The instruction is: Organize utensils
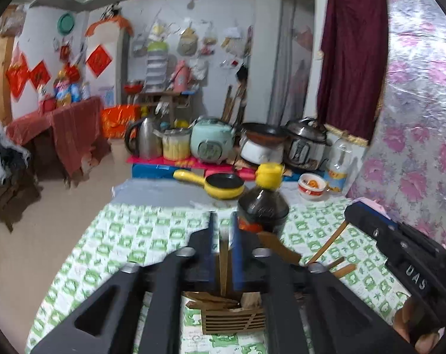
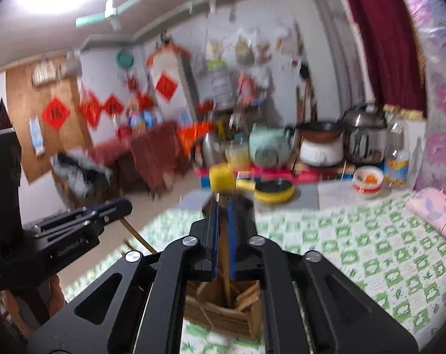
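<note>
Our left gripper (image 1: 223,230) and right gripper (image 2: 223,221) each pinch a stick (image 1: 223,262) over the box (image 1: 233,320); next we drop them in.

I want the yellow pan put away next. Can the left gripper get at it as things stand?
Probably not yet: the left gripper is shut on a wooden utensil, and the dark bottle partly stands before the yellow pan.

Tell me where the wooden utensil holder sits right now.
The wooden utensil holder sits on the green-checked cloth, bottom centre of both wrist views, directly below each gripper, with the dark sauce bottle just beyond it.
</note>
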`<state>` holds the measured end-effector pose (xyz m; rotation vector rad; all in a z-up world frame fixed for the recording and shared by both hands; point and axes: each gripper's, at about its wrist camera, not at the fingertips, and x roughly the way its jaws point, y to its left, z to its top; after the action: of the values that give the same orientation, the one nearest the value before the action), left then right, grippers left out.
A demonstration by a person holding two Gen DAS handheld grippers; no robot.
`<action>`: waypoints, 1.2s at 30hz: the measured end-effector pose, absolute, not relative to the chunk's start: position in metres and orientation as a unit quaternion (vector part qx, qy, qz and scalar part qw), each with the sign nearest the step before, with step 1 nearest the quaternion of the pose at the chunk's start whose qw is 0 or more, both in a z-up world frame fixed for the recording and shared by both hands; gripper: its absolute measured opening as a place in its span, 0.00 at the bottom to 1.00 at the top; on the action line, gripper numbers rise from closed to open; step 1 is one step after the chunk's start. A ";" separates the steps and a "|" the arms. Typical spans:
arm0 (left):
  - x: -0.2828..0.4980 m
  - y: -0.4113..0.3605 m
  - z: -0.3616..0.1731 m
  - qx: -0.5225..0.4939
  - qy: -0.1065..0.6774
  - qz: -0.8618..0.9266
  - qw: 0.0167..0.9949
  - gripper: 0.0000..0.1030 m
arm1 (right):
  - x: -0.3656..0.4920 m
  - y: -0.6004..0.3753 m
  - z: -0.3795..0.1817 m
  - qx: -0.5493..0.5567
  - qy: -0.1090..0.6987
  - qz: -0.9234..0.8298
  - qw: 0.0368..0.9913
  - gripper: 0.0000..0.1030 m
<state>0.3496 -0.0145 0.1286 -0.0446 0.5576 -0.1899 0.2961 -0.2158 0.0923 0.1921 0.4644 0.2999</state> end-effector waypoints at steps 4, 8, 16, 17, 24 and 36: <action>0.347 -0.009 0.126 -0.042 0.264 -0.094 0.959 0.88 | 0.301 -0.230 0.087 0.128 0.246 0.153 0.949 0.34; 0.338 -0.004 0.133 -0.046 0.258 -0.102 0.960 0.94 | 0.287 -0.236 0.096 0.120 0.224 0.128 0.959 0.57; 0.316 -0.001 0.137 -0.032 0.253 -0.074 0.964 0.94 | 0.247 -0.235 0.117 0.104 0.189 0.121 0.969 0.82; 0.312 -0.002 0.135 -0.026 0.254 -0.072 0.964 0.94 | 0.243 -0.234 0.118 0.101 0.188 0.120 0.970 0.84; 0.274 0.009 0.087 -0.019 0.279 -0.055 0.959 0.94 | 0.205 -0.235 0.107 0.081 0.190 0.086 0.975 0.92; 0.230 -0.024 0.025 0.089 0.245 -0.015 0.965 0.95 | 0.199 -0.236 0.011 0.009 0.282 0.015 0.959 0.94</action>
<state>0.2301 -0.0235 0.0247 0.1798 0.4952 -0.0294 0.1989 -0.2365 0.0106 0.0180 0.5711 0.0307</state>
